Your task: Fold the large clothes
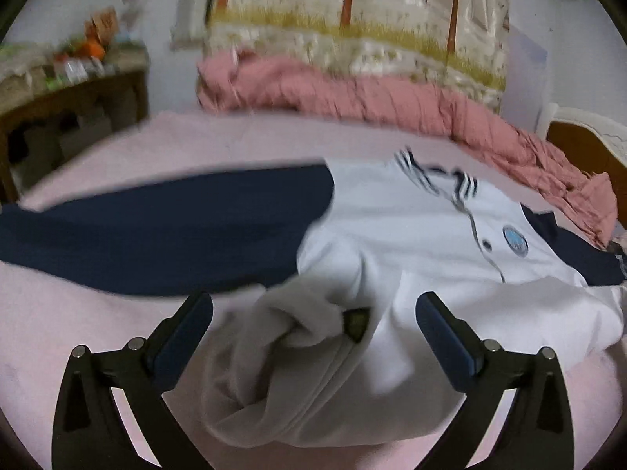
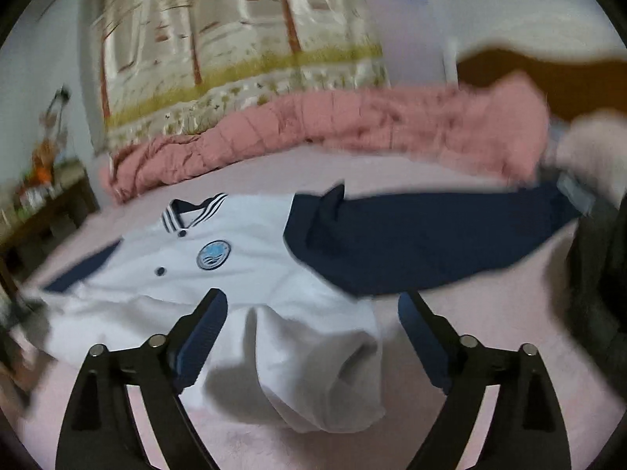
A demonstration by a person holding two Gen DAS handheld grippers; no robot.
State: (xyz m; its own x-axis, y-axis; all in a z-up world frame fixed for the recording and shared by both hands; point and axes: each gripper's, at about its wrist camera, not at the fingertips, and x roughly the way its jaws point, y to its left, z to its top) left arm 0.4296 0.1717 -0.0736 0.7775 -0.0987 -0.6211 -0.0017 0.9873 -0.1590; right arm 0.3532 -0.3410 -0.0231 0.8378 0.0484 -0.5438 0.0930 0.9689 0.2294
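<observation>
A white jacket (image 1: 411,235) with navy sleeves, a striped collar (image 1: 435,174) and a round blue badge (image 1: 515,239) lies face up on the pink bed sheet (image 1: 78,333). One navy sleeve (image 1: 156,231) stretches out to the left. My left gripper (image 1: 313,299) is open just over the bunched white hem, which lies loose between the fingers without touching the pads. In the right wrist view the jacket (image 2: 243,258) has its other navy sleeve (image 2: 431,235) spread to the right. My right gripper (image 2: 312,296) is open over a rumpled fold of the hem, with the pads off the cloth.
A crumpled pink quilt (image 1: 352,94) runs along the far side of the bed below a tree-print curtain (image 1: 352,8). A cluttered wooden table (image 1: 70,109) stands at the left and a wooden headboard (image 1: 580,141) at the right. A dark blurred shape (image 2: 599,274) fills the right edge.
</observation>
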